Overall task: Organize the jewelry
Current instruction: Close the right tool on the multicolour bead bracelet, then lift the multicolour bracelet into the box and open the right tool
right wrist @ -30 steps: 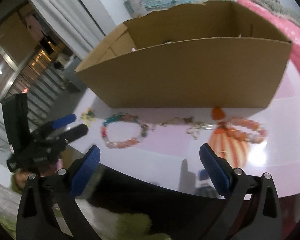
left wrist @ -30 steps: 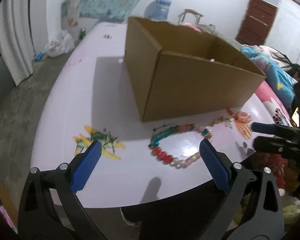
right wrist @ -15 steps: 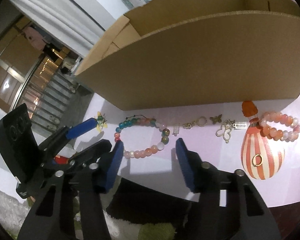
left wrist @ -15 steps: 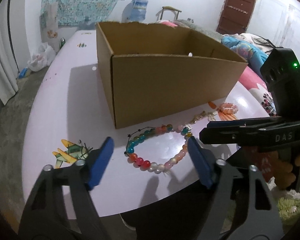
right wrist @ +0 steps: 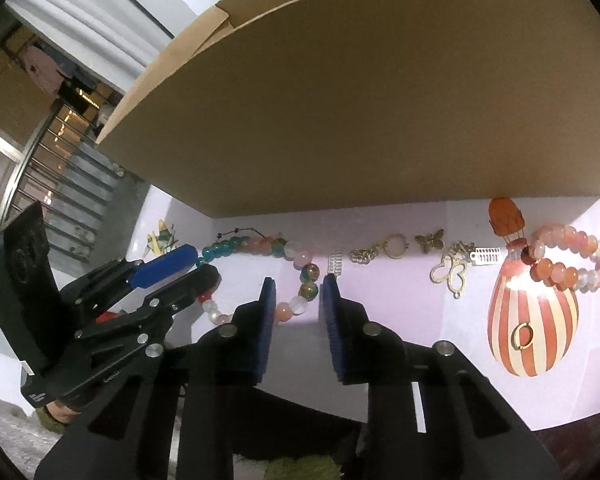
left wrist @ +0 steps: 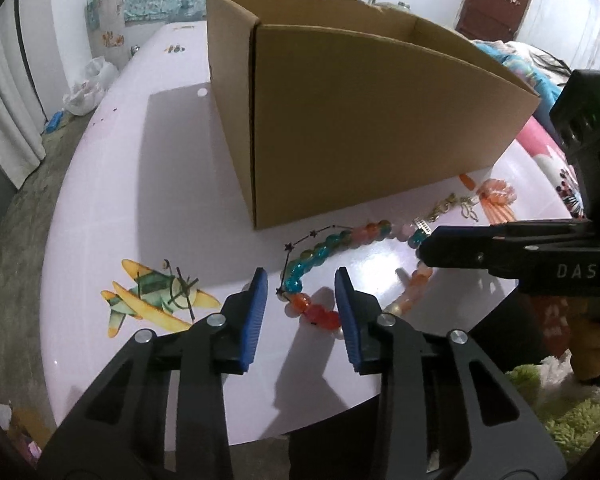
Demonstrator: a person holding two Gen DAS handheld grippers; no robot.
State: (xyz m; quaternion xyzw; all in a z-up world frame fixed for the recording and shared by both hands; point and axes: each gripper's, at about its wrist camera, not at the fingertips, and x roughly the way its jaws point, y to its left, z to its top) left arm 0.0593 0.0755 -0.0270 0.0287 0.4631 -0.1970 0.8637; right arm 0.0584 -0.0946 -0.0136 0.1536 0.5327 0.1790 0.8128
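**Both tongs closing in on the multicoloured bead bracelet**

The left gripper (left wrist: 300, 300) is hovering low over the near edge of the pink table (left wrist: 120, 184), its blue pads partly spread with a clear gap between them. The red and teal beads of the multicoloured bead bracelet (left wrist: 320, 248) are lying in that gap, and neither pad is pressing on them as far as the left wrist view shows.

The right gripper (right wrist: 298, 300) is coming at the same bracelet (right wrist: 260, 246) from the right, its pads narrowly spread and sitting either side of the pale pink and green beads on the loop's right side; whether a pad is touching a bead cannot be told. In the left wrist view that gripper (left wrist: 422, 240) is showing side-on, its tip at the loop's right end.

The bracelet is lying flat on the table, just in front of the near wall of the cardboard box (left wrist: 360, 120). To its right a row of small gold charms (right wrist: 396, 246) is lying along the foot of the box, with a gold butterfly outline (right wrist: 450, 274) beside them. Further right, a peach bead bracelet (right wrist: 568, 258) is resting partly on a striped balloon picture (right wrist: 532, 320). An aeroplane picture (left wrist: 156, 292) is showing on the table to the left.
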